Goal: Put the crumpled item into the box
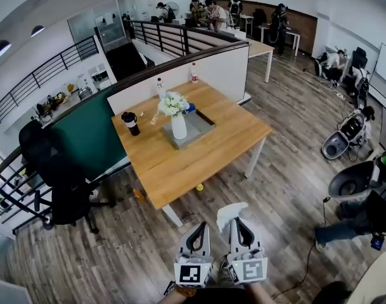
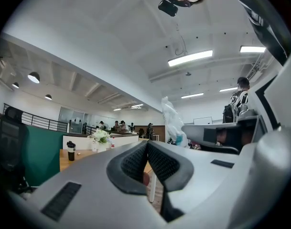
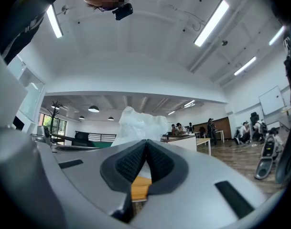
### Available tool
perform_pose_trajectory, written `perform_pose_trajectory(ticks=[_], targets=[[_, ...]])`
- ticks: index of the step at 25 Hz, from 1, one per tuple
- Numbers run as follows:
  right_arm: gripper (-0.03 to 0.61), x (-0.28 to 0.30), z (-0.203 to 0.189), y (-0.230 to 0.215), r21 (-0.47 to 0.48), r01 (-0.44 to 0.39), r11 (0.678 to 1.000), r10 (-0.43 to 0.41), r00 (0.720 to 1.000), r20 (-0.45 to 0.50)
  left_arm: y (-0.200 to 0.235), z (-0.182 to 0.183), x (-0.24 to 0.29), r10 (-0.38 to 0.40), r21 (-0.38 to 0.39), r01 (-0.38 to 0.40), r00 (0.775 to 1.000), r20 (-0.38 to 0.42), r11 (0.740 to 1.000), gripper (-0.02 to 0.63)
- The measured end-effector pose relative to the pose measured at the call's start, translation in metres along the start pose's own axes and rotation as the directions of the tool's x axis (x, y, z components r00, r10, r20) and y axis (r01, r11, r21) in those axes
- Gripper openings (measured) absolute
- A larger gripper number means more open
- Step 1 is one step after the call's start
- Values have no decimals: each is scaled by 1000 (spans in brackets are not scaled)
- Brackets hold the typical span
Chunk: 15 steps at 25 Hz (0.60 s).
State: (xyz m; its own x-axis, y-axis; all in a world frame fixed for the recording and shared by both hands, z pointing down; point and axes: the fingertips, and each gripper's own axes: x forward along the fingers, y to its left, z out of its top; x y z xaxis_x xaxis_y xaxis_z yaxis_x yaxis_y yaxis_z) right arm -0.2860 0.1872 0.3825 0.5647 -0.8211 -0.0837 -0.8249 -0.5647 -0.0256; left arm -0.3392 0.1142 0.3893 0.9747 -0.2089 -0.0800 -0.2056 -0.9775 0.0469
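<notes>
A white crumpled item [image 1: 229, 211] sticks up from the tips of my right gripper [image 1: 236, 220], which is shut on it low in the head view. In the right gripper view the crumpled item [image 3: 138, 124] rises just above the closed jaws of the right gripper [image 3: 146, 143]. My left gripper [image 1: 196, 230] is beside it, shut and holding nothing; its jaws meet in the left gripper view [image 2: 147, 145], where the crumpled item [image 2: 173, 121] shows to the right. A shallow grey box [image 1: 203, 126] lies on the wooden table [image 1: 180, 160], well ahead of both grippers.
In the box stands a white vase of flowers [image 1: 178, 124]. A black cup [image 1: 130, 123] and two bottles [image 1: 194, 73] are also on the table. A black office chair [image 1: 53, 176] is left of it. A seated person [image 1: 364, 223] and grey pods [image 1: 351, 182] are at the right.
</notes>
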Motion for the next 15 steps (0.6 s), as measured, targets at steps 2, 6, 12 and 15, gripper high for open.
perform_pose_trajectory(ticks=[2,6,12,15], targets=[[8,4,-1,-29,5,5,1000,-5,1000,1,-18,-1,22,-11,5,11,1000,1,1000,23],[8,5,-5,-86,25,25,999,-25,1000,-18,-51,-7,58,-15,20,15,1000,4,1000,23],[8,9,-23,-140,35,23,999,-21,999,-50,-82,-21,95,-16,31,17,999,-33,999,23],[8,13,-30,-155,48,31,998,-28,998,-63,-87,-23,106,-14,31,15,999,-30,999,23]])
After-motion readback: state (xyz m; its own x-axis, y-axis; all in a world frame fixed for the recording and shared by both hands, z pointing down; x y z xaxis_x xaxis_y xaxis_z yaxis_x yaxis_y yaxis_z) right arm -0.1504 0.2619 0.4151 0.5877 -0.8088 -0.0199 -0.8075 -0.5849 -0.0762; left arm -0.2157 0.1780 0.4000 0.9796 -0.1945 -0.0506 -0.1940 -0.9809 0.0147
